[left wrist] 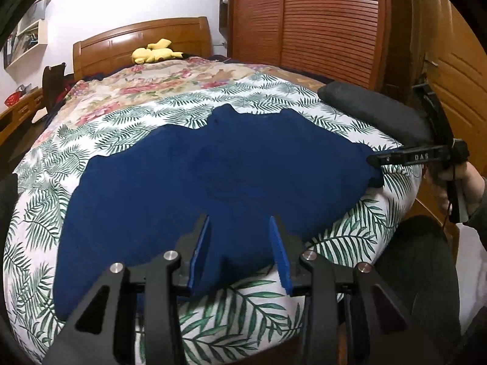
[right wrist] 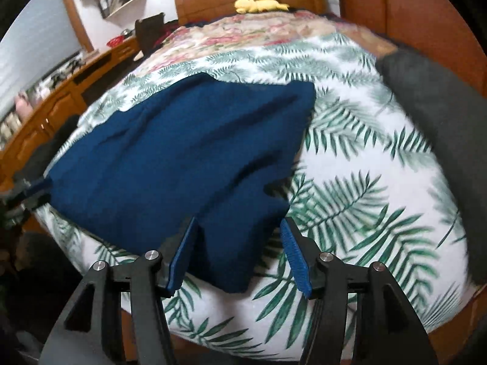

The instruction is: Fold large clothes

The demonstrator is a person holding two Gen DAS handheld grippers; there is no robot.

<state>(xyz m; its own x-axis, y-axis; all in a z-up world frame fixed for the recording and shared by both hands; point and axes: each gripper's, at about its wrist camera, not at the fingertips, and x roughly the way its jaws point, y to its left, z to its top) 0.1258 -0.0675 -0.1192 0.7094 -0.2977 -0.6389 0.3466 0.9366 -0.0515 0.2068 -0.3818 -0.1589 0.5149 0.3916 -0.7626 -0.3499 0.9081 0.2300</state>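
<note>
A large dark blue garment (left wrist: 197,176) lies spread on the leaf-print bedsheet (left wrist: 350,243). My left gripper (left wrist: 240,222) is open, its blue-padded fingers just above the garment's near edge. My right gripper (right wrist: 240,222) is also open, its fingers straddling the garment's near right corner (right wrist: 237,249) without closing on it. The garment fills the left half of the right wrist view (right wrist: 182,152). The right gripper shows in the left wrist view (left wrist: 377,159) at the garment's far right end. The left gripper (right wrist: 33,188) is at the garment's left edge in the right wrist view.
A dark grey rolled cloth (left wrist: 374,109) lies at the bed's right edge. A floral quilt (left wrist: 152,82) covers the far half, with a yellow plush toy (left wrist: 155,51) by the wooden headboard (left wrist: 140,42). A wardrobe (left wrist: 304,15) stands right, a wooden desk (right wrist: 61,97) left.
</note>
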